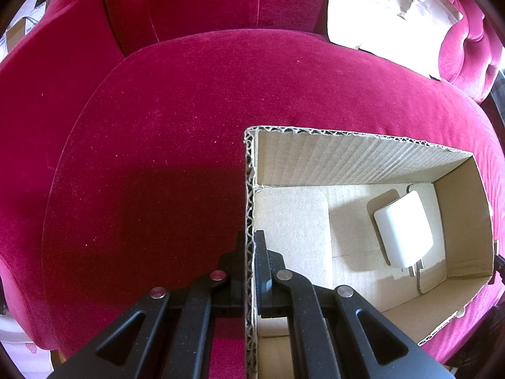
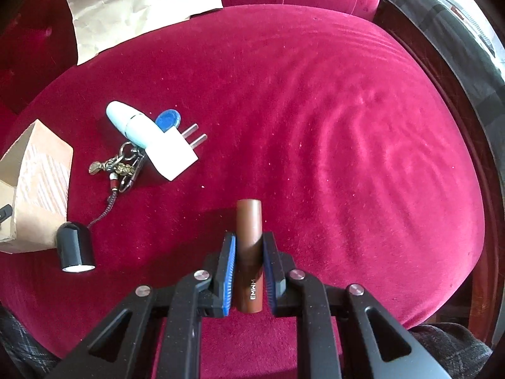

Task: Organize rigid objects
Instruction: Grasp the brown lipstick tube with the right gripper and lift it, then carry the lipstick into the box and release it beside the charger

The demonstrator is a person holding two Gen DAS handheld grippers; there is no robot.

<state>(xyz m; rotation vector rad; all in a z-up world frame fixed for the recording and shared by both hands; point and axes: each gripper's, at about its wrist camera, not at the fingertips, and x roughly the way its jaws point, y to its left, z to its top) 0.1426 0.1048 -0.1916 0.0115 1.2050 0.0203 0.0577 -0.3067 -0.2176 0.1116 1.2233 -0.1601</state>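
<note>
Brown tube: we see a brown cylindrical tube point(image 2: 249, 252) marked "EMMM", lying lengthwise between the blue pads of the right gripper point(image 2: 249, 246); its far end sticks out past the fingertips.
Right gripper: pinching the brown tube on both sides, above the red velvet seat cushion point(image 2: 347, 126).
Ahead and left of the right gripper: a small heap of things on the cushion. We make out a white plug adapter point(image 2: 172, 154) with two metal prongs, a pale blue and white capsule-shaped item point(image 2: 131, 123) lying against it, a blue oval piece point(image 2: 168, 119) just behind them, and a bunch of keyring charms point(image 2: 118, 167) touching the adapter's near side.
Left of the right gripper: a black cap-shaped object point(image 2: 75, 249), joined to the charms by a thin chain, just beside a corner of the cardboard box point(image 2: 38, 170).
Left gripper: the left gripper point(image 1: 251, 240) is pressed together on the box's left wall point(image 1: 250, 189), one finger outside, one inside.
Inside the box: to the right of the left gripper and ahead of it, a white charger block point(image 1: 402, 230) lies on the box floor, prongs towards us.
Far background: crumpled pale paper point(image 1: 388, 15) rests against the velvet backrest.
</note>
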